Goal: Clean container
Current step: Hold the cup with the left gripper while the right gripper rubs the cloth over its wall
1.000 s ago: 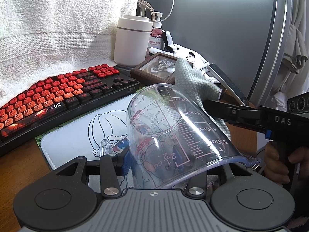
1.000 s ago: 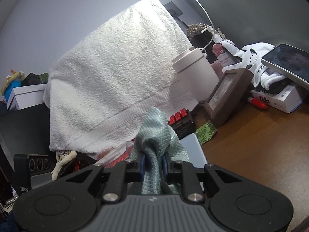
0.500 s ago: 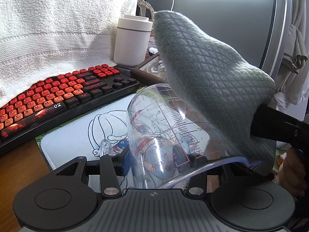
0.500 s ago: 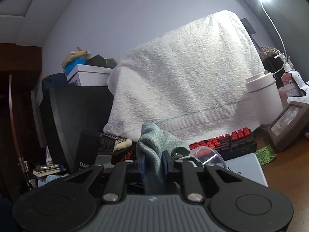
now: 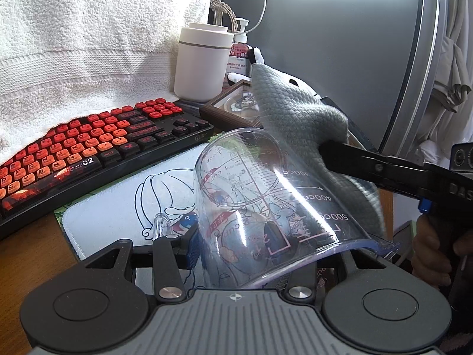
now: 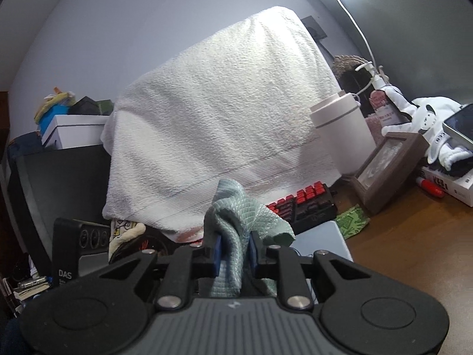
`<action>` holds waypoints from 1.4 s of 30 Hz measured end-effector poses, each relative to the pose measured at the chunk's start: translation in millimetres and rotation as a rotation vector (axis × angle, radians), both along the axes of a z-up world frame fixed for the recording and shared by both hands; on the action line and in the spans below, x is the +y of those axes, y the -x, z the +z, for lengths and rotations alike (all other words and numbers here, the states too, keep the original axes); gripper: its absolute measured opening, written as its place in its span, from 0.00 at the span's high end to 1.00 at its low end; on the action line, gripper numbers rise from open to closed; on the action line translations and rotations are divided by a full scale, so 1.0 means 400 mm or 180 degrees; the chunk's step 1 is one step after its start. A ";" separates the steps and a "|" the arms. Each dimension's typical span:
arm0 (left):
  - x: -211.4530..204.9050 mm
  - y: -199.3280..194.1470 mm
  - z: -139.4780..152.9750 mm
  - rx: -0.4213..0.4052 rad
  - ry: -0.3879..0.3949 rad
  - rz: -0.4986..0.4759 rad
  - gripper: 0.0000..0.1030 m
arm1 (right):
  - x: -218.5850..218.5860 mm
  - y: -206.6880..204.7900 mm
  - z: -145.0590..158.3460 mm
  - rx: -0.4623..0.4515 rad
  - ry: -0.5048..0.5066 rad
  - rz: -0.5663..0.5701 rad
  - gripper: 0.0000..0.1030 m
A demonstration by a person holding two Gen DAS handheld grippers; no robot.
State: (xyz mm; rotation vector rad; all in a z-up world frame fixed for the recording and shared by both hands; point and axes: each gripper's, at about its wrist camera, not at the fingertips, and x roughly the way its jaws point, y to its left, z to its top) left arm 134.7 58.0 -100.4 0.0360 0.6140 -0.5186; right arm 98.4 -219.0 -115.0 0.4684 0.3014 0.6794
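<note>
At the far left lies a red keyboard (image 5: 88,145), and behind it hangs a white towel (image 5: 88,44). Next to it stands a closed white jar (image 5: 201,62); I cannot see inside it. The left gripper (image 5: 236,248) is clamped on a clear measuring cup (image 5: 266,195), tilted above the printed mat (image 5: 124,207), and the cup looks empty. On its right side a grey cloth (image 5: 295,115) touches the cup wall, pinched firmly by the right gripper (image 6: 235,250)
</note>
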 end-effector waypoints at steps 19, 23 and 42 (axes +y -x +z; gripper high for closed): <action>0.001 0.000 0.000 0.0004 0.0007 -0.0001 0.57 | 0.031 0.040 0.034 -0.0340 -0.0042 0.0341 0.83; 0.002 -0.001 0.000 0.0005 0.0009 -0.0001 0.57 | 0.047 0.064 0.046 -0.0533 0.0045 0.0591 0.83; 0.004 -0.002 -0.001 0.0000 0.0002 -0.0002 0.57 | -0.008 -0.002 0.002 -0.0039 -0.0058 0.0053 0.83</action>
